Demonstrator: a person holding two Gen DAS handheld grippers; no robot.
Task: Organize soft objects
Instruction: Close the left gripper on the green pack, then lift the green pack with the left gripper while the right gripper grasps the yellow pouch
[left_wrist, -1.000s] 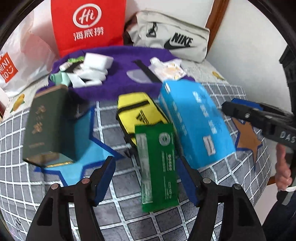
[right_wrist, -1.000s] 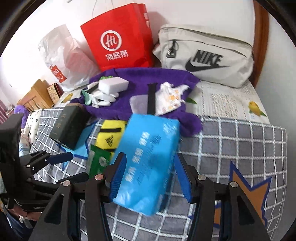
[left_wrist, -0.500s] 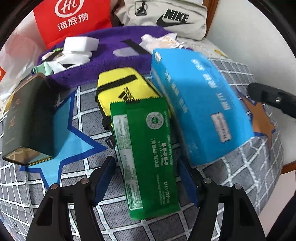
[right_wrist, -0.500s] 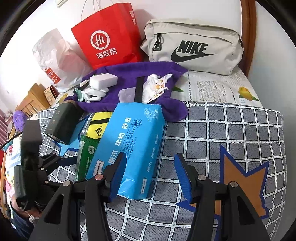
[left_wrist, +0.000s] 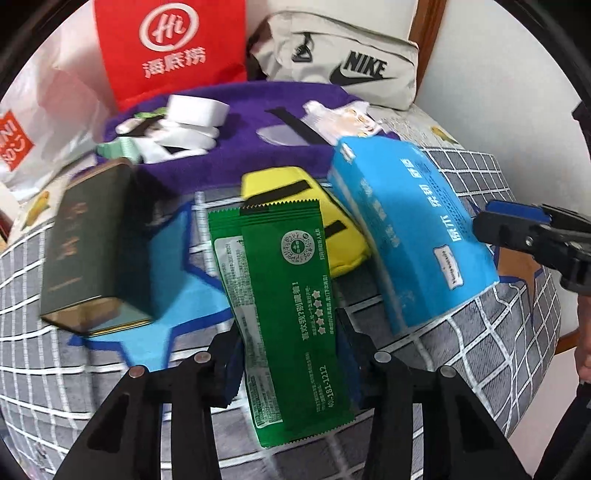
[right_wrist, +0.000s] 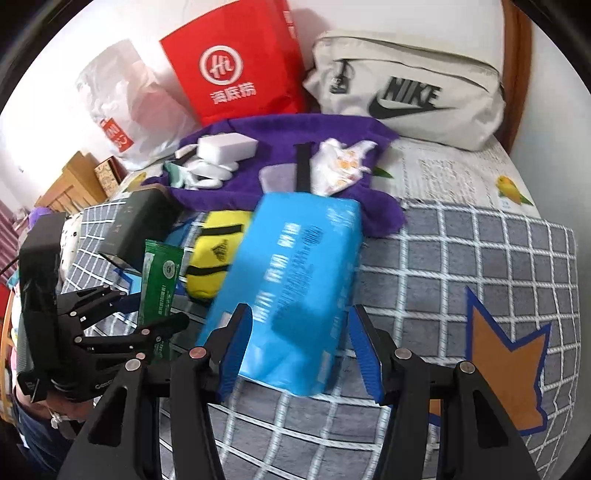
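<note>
Left wrist view shows the left gripper (left_wrist: 291, 354) with its jaws closing on a green packet (left_wrist: 284, 306), the pads against both long edges of the packet, which rises off the checked blanket (left_wrist: 498, 332) and leans over a yellow pouch (left_wrist: 343, 243). Beside it to the left lies a dark green tin (left_wrist: 88, 247), and to the right a blue tissue pack (left_wrist: 410, 229). Right wrist view shows the right gripper (right_wrist: 299, 354) with its jaws apart, the blue tissue pack (right_wrist: 295, 291) lying between the pads with a gap on the right side; whether the left pad touches it I cannot tell. Behind them a purple towel (right_wrist: 280, 147), a red paper bag (right_wrist: 236, 62) and a beige waist bag (right_wrist: 410, 92) sit against the wall.
</note>
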